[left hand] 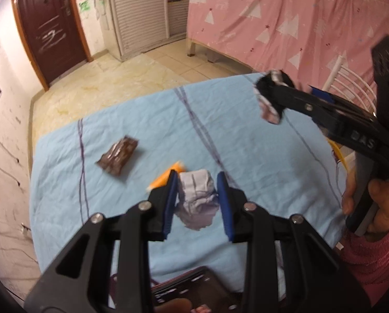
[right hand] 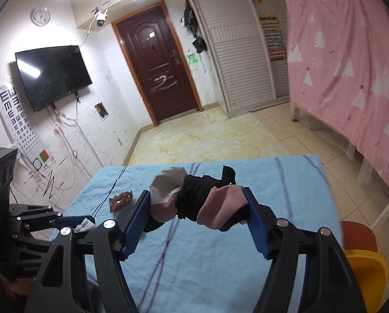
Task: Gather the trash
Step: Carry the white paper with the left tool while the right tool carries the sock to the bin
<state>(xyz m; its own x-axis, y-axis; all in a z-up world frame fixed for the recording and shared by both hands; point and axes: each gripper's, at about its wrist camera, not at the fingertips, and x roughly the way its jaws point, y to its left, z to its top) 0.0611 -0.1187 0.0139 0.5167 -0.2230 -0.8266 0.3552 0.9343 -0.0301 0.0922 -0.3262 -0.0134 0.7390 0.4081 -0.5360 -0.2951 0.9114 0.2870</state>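
Raised letters reading "DAS" are seen on the black arm of the right gripper (left hand: 268,96) in the left wrist view, cut off by blur. Rows of the letter "E", turned various ways, are printed on the eye chart (right hand: 14,109) on the wall. A clock (right hand: 40,16) hangs above, but its numerals cannot be read.

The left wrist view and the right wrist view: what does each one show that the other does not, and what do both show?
Only the left wrist view shows the orange scrap behind the left gripper, a hand on the right gripper's handle and a dark phone-like screen at the bottom.

Only the right wrist view shows the TV, clock, eye chart and yellow container.

Both show the blue cloth, the brown wrapper, the crumpled white paper in the left gripper and the black and pink bundle in the right gripper.
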